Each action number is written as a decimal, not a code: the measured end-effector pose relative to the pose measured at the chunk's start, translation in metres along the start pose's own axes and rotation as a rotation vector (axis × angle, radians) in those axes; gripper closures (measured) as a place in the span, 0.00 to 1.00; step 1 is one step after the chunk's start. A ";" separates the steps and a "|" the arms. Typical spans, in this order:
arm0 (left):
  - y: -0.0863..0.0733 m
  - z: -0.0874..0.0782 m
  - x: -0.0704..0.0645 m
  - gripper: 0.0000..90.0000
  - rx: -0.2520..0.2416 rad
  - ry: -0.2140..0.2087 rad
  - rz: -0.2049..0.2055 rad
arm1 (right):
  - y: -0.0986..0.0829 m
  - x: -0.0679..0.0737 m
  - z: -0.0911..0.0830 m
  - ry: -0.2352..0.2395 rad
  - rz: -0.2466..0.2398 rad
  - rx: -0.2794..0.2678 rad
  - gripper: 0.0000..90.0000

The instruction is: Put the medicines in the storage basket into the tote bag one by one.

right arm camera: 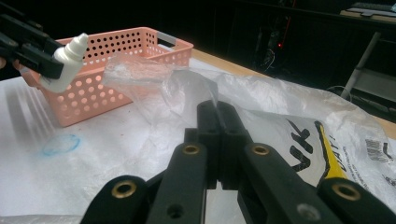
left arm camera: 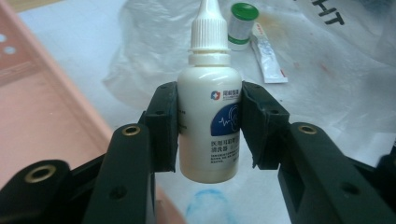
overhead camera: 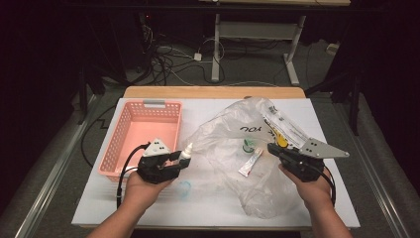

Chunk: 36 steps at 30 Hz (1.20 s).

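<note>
White table (overhead camera: 208, 203), dark room behind. Left gripper (overhead camera: 182, 159) clamped the white dropper bottle (left arm camera: 208, 119) just right of the pink basket (overhead camera: 130, 144); Chinese label, unreadable. Likely step: carrying it to the basket; next, move left, release inside. Right gripper (right arm camera: 217, 116) was closed, pinching the plastic bag (right arm camera: 280, 112); "YOU" printed.

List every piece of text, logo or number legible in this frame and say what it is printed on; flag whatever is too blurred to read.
"YOU", seen upside down in the high view: black letters on the clear plastic bag.
Chinese print beside a red-and-blue logo and an ear graphic: label of the white dropper bottle clamped in the left gripper; too small to read.
Barcode and fine print on the bag: too blurred.
Sachet, green-capped vial: print unreadable.
</note>
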<state>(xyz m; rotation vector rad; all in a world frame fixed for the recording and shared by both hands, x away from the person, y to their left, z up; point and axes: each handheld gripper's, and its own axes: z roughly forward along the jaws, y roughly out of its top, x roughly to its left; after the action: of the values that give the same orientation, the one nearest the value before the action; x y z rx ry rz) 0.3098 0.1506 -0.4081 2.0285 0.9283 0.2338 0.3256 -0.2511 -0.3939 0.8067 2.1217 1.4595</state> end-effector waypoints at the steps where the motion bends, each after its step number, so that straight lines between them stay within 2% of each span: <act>1: 0.000 0.003 -0.002 0.64 0.003 -0.003 0.006 | 0.000 0.000 0.000 -0.001 0.001 0.000 1.00; 18: -0.001 0.041 -0.035 0.64 0.014 -0.067 0.038 | -0.002 0.000 0.001 0.004 0.003 0.000 1.00; 27: 0.003 0.060 -0.047 0.64 0.027 -0.083 0.062 | -0.002 0.000 0.000 0.004 0.006 -0.006 1.00; 36: 0.007 0.075 -0.055 0.64 0.026 -0.101 0.063 | 0.000 0.001 -0.001 0.005 0.004 -0.013 1.00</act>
<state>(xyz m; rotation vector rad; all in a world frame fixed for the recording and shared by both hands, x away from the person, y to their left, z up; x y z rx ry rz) 0.3107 0.0625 -0.4387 2.0759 0.8092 0.1531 0.3236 -0.2513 -0.3938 0.8040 2.1133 1.4774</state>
